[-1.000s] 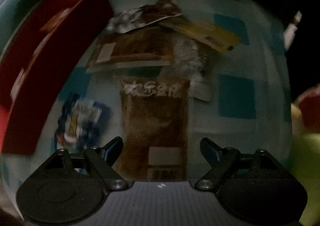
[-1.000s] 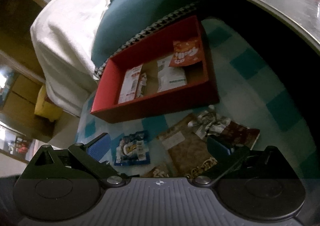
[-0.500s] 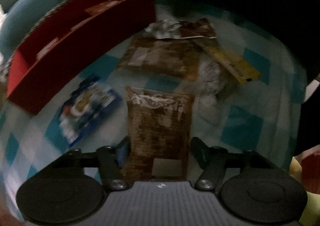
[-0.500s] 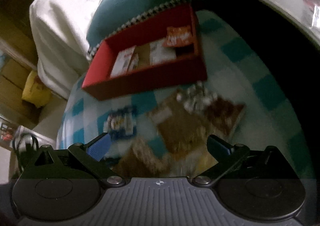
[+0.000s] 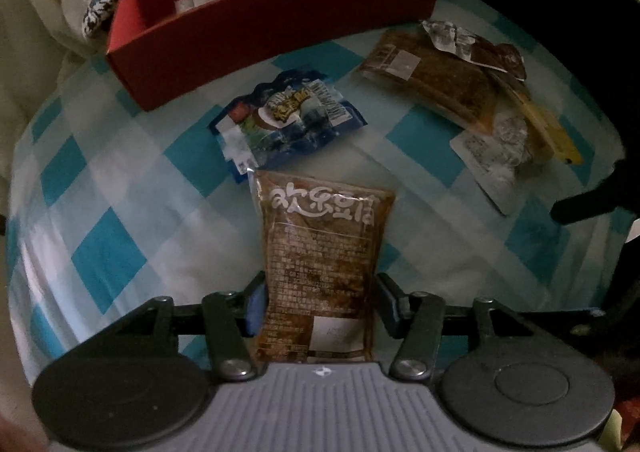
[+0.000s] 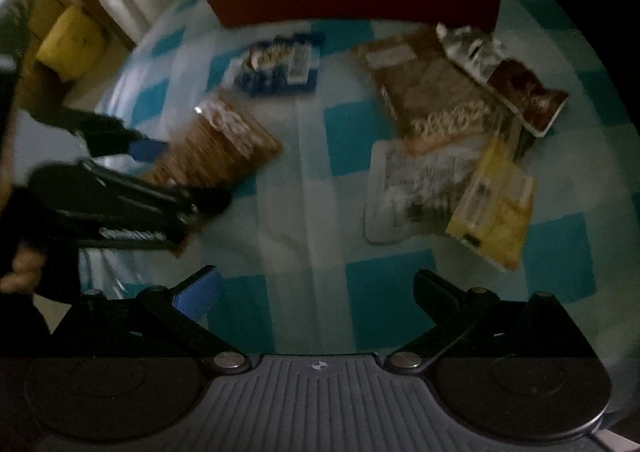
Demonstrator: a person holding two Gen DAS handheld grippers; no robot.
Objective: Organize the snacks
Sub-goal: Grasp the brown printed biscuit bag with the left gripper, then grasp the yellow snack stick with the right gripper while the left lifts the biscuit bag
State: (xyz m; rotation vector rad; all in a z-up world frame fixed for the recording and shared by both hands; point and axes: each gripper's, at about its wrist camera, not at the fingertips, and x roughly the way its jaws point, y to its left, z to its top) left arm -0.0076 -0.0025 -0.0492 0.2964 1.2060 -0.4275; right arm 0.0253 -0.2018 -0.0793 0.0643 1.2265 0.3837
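The left gripper (image 5: 320,300) holds the brown snack bag (image 5: 322,256) between its two fingers. A blue snack pack (image 5: 288,120) lies just ahead of it, and the red box (image 5: 272,12) sits farther ahead. The right gripper (image 6: 316,292) is wide apart with nothing in it, over the checked cloth (image 6: 320,180).

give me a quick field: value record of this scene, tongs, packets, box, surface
left tongs: closed on the brown clear-plastic snack packet with white lettering
right tongs: open, holding nothing
red rectangular cardboard box: at the far side, a few packets inside
blue foil snack packet: loose, between box and held packet
pile of mixed packets: right side, overlapping
surface: blue-and-white checked cloth
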